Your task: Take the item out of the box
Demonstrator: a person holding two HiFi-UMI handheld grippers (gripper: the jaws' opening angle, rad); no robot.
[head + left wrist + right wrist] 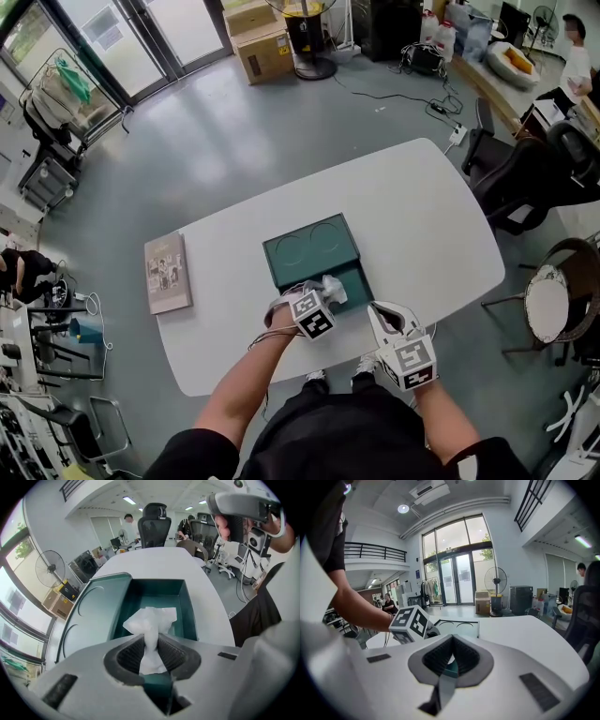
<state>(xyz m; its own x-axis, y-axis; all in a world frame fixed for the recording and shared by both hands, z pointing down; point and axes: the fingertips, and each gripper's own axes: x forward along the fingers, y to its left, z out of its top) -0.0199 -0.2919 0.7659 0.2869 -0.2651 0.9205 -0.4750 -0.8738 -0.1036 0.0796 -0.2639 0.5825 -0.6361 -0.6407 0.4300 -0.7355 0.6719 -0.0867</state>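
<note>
Pinching white paper over the green box

Left gripper is clamped on the white paper, squeezing its narrow waist between the pads. The paper's long axis runs along the jaws, and its crumpled, fanned end points away over the open compartment of the green box on the white table. Right gripper sits near the table's near edge, jaws together and empty.

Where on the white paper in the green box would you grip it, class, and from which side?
I'd pinch its narrow gathered waist, below the flared top, coming from above: the white paper stands upright and the green box walls block the sides. The left gripper grips it there.
</note>
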